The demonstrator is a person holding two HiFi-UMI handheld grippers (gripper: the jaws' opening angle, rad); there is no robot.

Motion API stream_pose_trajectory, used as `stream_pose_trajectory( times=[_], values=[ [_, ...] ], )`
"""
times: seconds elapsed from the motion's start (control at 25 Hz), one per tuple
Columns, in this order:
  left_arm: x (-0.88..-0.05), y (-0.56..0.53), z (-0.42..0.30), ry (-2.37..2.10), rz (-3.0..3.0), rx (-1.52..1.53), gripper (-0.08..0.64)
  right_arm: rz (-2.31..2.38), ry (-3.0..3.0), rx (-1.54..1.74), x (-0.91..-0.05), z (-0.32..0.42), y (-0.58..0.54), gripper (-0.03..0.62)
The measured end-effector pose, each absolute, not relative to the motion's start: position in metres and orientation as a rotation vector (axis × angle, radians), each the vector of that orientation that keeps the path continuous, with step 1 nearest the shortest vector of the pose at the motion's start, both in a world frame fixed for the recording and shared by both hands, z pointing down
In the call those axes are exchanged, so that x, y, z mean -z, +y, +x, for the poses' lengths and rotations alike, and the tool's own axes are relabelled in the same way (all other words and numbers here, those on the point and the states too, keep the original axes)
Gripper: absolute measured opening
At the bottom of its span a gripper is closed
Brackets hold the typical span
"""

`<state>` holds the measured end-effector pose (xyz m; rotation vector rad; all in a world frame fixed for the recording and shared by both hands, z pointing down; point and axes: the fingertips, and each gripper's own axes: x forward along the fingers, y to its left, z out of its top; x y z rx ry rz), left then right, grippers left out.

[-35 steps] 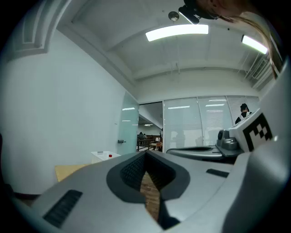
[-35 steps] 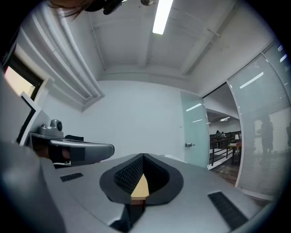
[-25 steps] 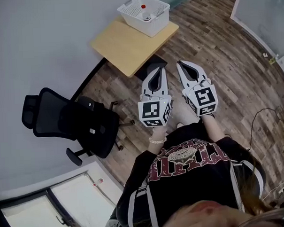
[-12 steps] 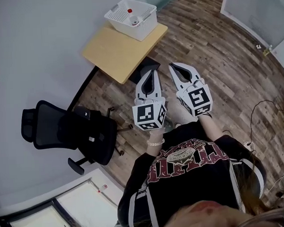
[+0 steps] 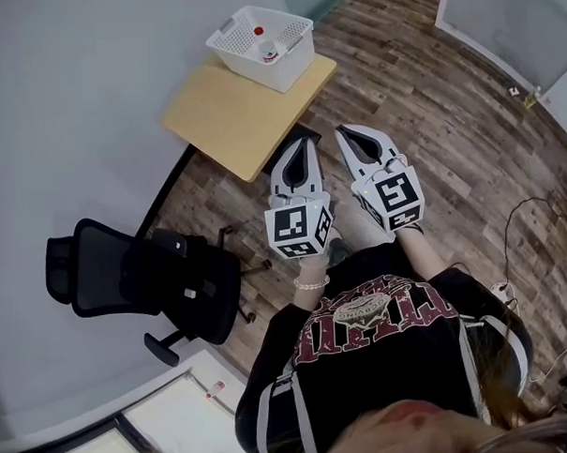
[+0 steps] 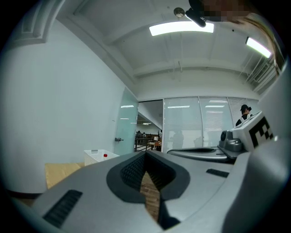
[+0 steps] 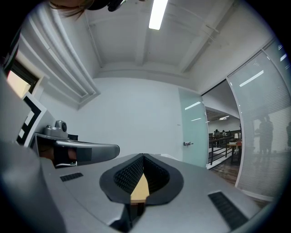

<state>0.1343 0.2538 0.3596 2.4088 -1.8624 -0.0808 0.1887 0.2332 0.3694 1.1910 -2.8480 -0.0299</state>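
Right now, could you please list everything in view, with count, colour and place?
basket: one, white, on the table's far corner
small items: two, white and red, inside the basket
table: one, light wood, against the wall
office chair: one, black, left of the person
cable: one, dark, on the floor, right
floor: one, brown planks
left gripper: white, shut, empty, near the table
right gripper: white, shut, empty
shirt: black, bottom

White basket (image 5: 250,63), tan table (image 5: 227,115)

A white basket (image 5: 291,65) stands on a light wooden table (image 5: 230,120).
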Motion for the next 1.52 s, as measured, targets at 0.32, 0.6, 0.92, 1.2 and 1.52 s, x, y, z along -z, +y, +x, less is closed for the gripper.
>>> stream_pose_trajectory(
  times=[0.32, 0.6, 0.92, 1.2, 1.52],
  values=[
    [-0.364, 0.218, 0.104, -1.812, 2.423, 0.081, 0.046, 1.221, -2.833, 0.025, -0.368, 0.157, 0.201, 0.018],
    [-0.368, 0.190, 0.087, -1.768, 2.447, 0.077, 0.048, 1.259, -2.798, 0.030, -0.373, 0.140, 0.178, 0.018],
    [-0.367, 0.167, 0.078, -1.699, 2.492, 0.087, 0.048, 1.318, -2.781, 0.032, -0.370, 0.125, 0.155, 0.018],
    [-0.366, 0.155, 0.058, -1.699, 2.511, 0.097, 0.048, 1.336, -2.769, 0.036, -0.373, 0.106, 0.144, 0.019],
    [-0.369, 0.148, 0.037, -1.684, 2.504, 0.103, 0.048, 1.363, -2.759, 0.003, -0.378, 0.091, 0.134, 0.018]
  ],
)
